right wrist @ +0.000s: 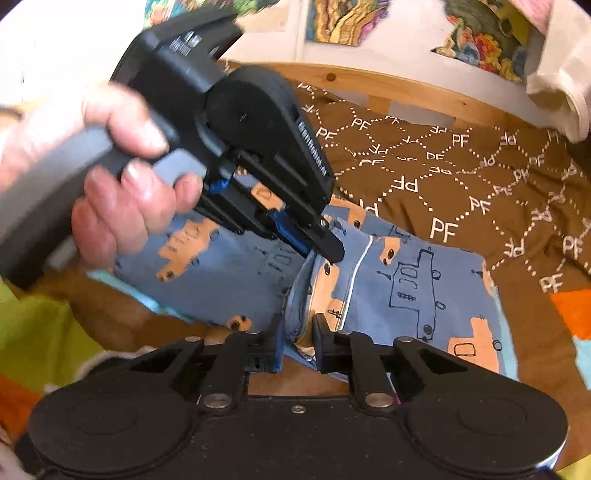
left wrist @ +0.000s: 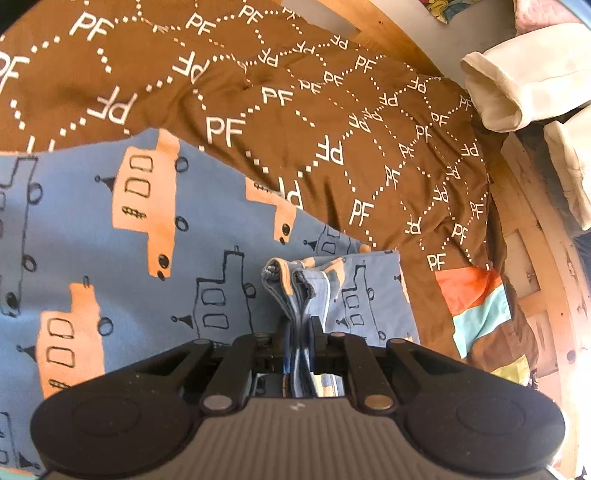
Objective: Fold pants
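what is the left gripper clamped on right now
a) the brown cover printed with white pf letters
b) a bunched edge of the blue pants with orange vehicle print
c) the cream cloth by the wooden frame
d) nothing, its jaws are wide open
b: in the left wrist view the left gripper has its jaws nearly together on a gathered, layered edge of the blue pants with orange vehicle print, which lie on the brown cover with white PF letters.

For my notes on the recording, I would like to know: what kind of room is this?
Probably a bedroom. The blue pants lie on a brown "PF" bed cover, which sits within a wooden bed frame, and colourful pictures hang on the wall behind.
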